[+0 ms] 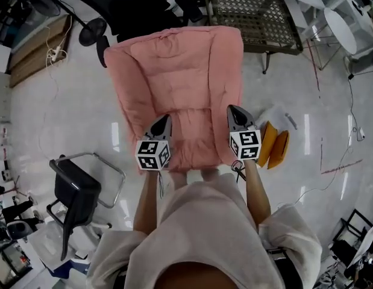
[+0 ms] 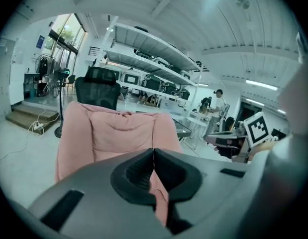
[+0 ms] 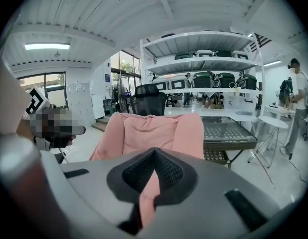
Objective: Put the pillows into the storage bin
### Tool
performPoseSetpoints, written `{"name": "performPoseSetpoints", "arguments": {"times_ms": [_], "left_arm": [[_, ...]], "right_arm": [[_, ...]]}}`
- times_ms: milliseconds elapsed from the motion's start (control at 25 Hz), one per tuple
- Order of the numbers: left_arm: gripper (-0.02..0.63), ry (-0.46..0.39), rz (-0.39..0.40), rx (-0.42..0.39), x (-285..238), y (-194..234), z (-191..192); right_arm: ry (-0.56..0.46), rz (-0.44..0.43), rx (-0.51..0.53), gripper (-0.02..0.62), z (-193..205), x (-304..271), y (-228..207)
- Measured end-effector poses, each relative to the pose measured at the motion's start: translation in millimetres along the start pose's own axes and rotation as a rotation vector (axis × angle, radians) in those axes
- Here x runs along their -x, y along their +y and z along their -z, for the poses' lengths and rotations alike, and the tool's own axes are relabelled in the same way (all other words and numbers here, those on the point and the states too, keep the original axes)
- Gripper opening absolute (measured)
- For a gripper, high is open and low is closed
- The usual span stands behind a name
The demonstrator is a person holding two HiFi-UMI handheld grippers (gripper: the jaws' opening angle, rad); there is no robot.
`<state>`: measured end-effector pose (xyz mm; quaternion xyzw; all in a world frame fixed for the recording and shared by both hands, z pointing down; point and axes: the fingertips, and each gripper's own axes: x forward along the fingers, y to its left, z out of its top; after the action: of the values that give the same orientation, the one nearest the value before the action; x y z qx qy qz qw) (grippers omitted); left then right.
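Note:
A large pink padded pillow (image 1: 180,71) hangs spread out in front of the person, held up by its near edge. My left gripper (image 1: 164,120) is shut on the pink fabric at the pillow's near left part. My right gripper (image 1: 232,110) is shut on its near right part. In the left gripper view the jaws (image 2: 154,151) meet with a pink fold pinched between them and the pillow (image 2: 119,128) rising beyond. The right gripper view shows the same: the gripper (image 3: 154,151) is shut, with pink cloth in it below the pillow (image 3: 154,128). No storage bin is clearly in view.
Two orange pillows (image 1: 273,146) lie on the floor to the right, beside something white (image 1: 276,116). A dark woven-top table (image 1: 252,17) stands beyond the pillow. A black office chair (image 1: 126,5) and a fan stand (image 1: 90,32) are at the back, and a folding chair (image 1: 78,191) at the left.

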<state>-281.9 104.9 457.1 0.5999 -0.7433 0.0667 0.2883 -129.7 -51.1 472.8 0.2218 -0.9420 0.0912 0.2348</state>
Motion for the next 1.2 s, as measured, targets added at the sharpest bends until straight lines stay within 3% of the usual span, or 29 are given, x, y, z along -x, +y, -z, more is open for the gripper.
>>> {"name": "performPoseSetpoints", "arguments": {"times_ms": [280, 680, 1200], "left_arm": [[0.012, -0.049, -0.05, 0.0, 31, 30, -25], [0.012, -0.123, -0.024, -0.066, 32, 24, -85], [0.012, -0.158, -0.007, -0.111, 31, 13, -105]], "right_arm": [[-0.039, -0.024, 0.037, -0.002, -43, -5, 25], [-0.1, 0.023, 0.058, -0.002, -86, 18, 10], [-0.135, 0.068, 0.031, -0.002, -91, 50, 1]]}}
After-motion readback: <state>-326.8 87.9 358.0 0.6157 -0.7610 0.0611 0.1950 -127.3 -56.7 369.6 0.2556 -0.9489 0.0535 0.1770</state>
